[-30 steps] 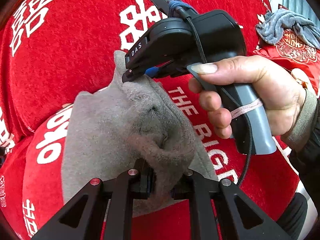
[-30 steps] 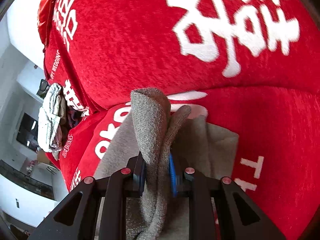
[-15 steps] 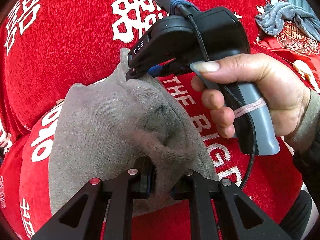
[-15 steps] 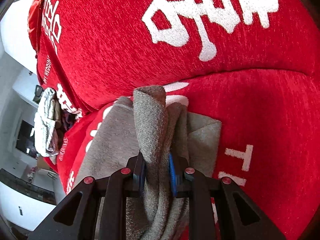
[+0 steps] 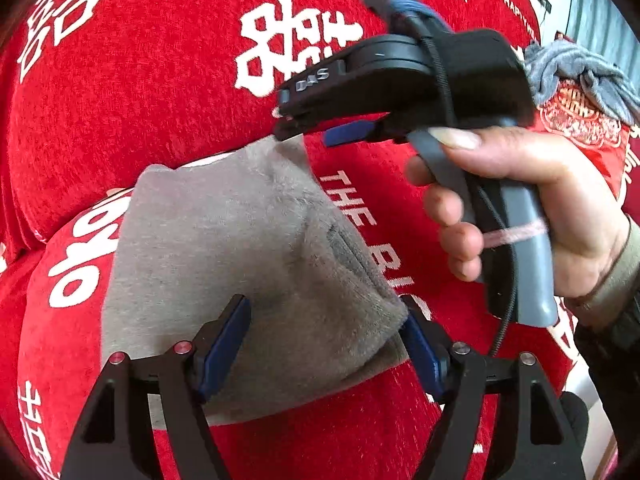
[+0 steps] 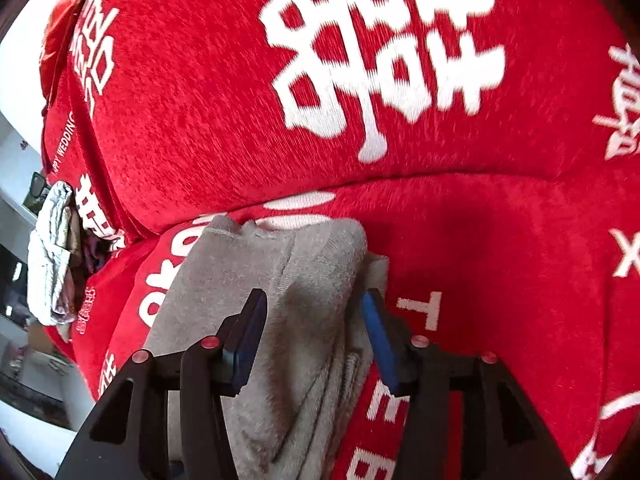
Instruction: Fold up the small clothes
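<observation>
A small grey knit garment (image 5: 240,256) lies folded over on the red sofa seat (image 5: 360,432); it also shows in the right wrist view (image 6: 304,300). My left gripper (image 5: 326,340) is open, its blue pads wide apart on either side of the garment's near folded edge. My right gripper (image 6: 314,330) is open too, its jaws straddling the garment's far corner. In the left wrist view the right gripper (image 5: 312,128) hovers just above that far corner, held by a hand (image 5: 520,200).
The red backrest cushion (image 6: 360,80) with white characters rises right behind the garment. A grey cloth (image 5: 576,76) lies on a red cushion at the far right. A pale crumpled garment (image 6: 52,256) lies at the sofa's far left end.
Both grippers were shut on folds of the grey garment; both have opened and let go. The garment has dropped flat onto the seat, folded over.
</observation>
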`<state>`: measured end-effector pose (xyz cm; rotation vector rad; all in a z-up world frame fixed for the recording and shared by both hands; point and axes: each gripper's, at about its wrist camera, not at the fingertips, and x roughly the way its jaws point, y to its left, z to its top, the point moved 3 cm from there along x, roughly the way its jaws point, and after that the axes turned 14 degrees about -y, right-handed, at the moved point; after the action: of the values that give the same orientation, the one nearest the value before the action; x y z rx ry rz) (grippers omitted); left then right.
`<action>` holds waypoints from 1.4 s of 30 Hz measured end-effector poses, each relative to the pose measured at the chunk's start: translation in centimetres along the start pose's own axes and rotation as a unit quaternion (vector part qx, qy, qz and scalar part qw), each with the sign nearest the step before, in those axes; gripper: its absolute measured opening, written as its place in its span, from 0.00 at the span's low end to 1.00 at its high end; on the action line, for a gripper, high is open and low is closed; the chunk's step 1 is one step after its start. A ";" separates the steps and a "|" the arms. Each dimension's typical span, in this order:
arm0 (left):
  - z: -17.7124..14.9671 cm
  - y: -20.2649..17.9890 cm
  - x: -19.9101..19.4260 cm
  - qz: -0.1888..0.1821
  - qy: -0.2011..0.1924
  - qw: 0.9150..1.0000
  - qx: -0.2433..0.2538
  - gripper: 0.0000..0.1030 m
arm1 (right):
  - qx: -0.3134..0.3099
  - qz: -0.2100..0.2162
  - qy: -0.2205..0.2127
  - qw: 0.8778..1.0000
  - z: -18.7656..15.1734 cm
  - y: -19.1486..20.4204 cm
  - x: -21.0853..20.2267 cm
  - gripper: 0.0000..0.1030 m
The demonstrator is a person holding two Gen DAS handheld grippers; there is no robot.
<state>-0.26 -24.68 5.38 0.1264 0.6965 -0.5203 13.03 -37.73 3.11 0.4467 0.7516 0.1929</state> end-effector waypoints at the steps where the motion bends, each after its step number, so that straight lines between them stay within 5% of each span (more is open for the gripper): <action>1: 0.1 0.4 -0.4 -0.004 -0.002 1.000 -0.006 0.73 | -0.009 -0.005 -0.011 1.000 0.2 0.4 -0.7 0.52; 6: 0.7 2.2 -2.0 0.000 -0.015 1.000 -0.019 0.73 | -0.041 0.029 -0.032 0.998 0.1 3.2 -2.9 0.52; 12: 0.8 5.1 -3.3 0.012 -0.027 0.999 -0.038 0.73 | -0.077 0.086 0.019 0.993 -3.4 6.3 -2.2 0.52; 16: 0.4 9.1 -3.1 0.052 -0.023 0.995 -0.078 0.73 | -0.084 0.048 0.048 0.994 -6.2 4.4 -1.0 0.51; 22: -1.2 12.9 -1.9 0.046 0.009 0.988 -0.149 0.73 | -0.062 0.037 0.023 0.997 -6.3 2.8 -2.9 0.52; 25: -0.7 12.7 -2.0 0.043 -0.002 0.989 -0.145 0.73 | -0.086 0.032 0.004 0.996 -6.5 4.3 -4.8 0.52; 32: -1.6 13.6 -1.3 0.067 0.006 0.988 -0.136 0.73 | -0.142 0.102 -0.021 0.984 -10.3 8.2 -9.2 0.52; 36: -2.8 13.9 -1.1 0.069 0.013 0.989 -0.128 0.80 | -0.137 0.044 0.024 0.989 -13.6 5.7 -7.6 0.47; 42: -3.4 14.1 -1.1 0.063 0.021 0.990 -0.127 0.80 | -0.098 0.055 0.003 0.994 -13.9 4.7 -8.4 0.47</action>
<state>4.10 -11.11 2.64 -0.0564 0.7848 -0.3053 -2.72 -31.83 1.53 0.3019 0.7070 0.3684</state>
